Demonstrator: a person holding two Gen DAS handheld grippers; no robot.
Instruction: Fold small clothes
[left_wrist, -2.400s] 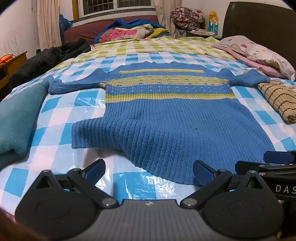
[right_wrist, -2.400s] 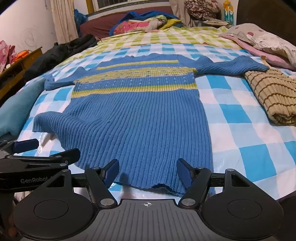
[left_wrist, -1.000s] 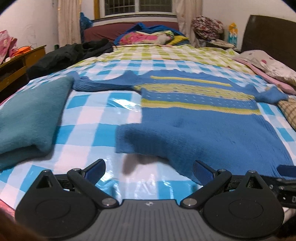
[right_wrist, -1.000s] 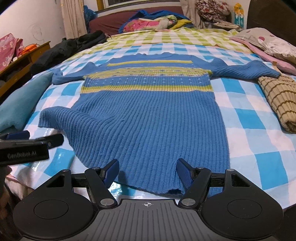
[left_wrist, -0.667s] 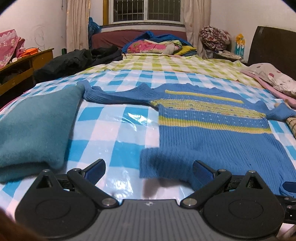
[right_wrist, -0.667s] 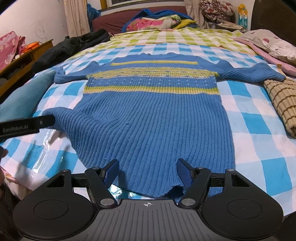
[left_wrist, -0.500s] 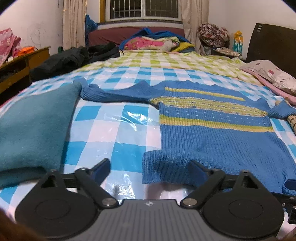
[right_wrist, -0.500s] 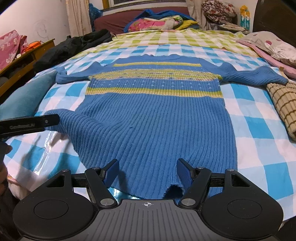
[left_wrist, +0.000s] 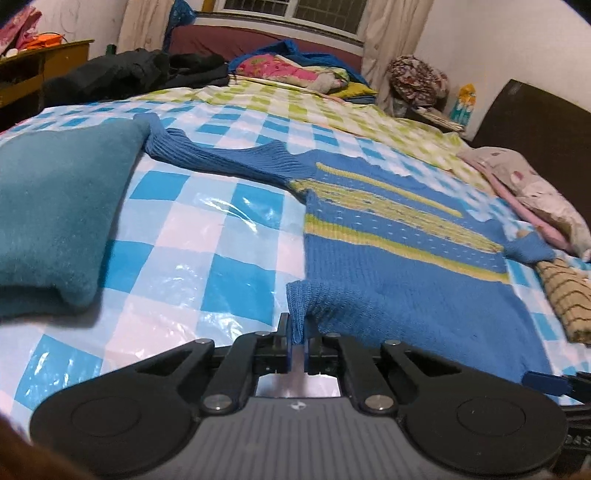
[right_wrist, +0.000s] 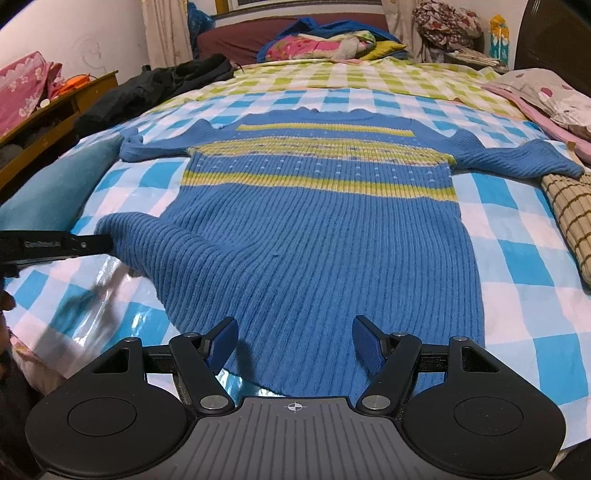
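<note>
A blue ribbed sweater (right_wrist: 317, 236) with yellow-green stripes lies flat on the blue-and-white checked bed cover (right_wrist: 524, 266), neck away from me. Its lower left hem corner (left_wrist: 297, 295) is pinched between the pads of my left gripper (left_wrist: 296, 343), which is shut on it. In the right wrist view the left gripper (right_wrist: 99, 243) reaches in from the left edge and meets that same corner. My right gripper (right_wrist: 293, 341) stands open at the sweater's bottom hem, its blue pads apart over the knit, pressing on nothing.
A folded teal garment (left_wrist: 55, 210) lies left of the sweater. A tan checked folded cloth (right_wrist: 572, 218) sits at the right by the right sleeve. Pillows (right_wrist: 554, 99) and dark clothes (right_wrist: 159, 88) lie further back. The near bed edge is just below the hem.
The left gripper slid left along the hem to the sweater's lower left corner and shut on it. The right gripper stayed open at the bottom hem.
</note>
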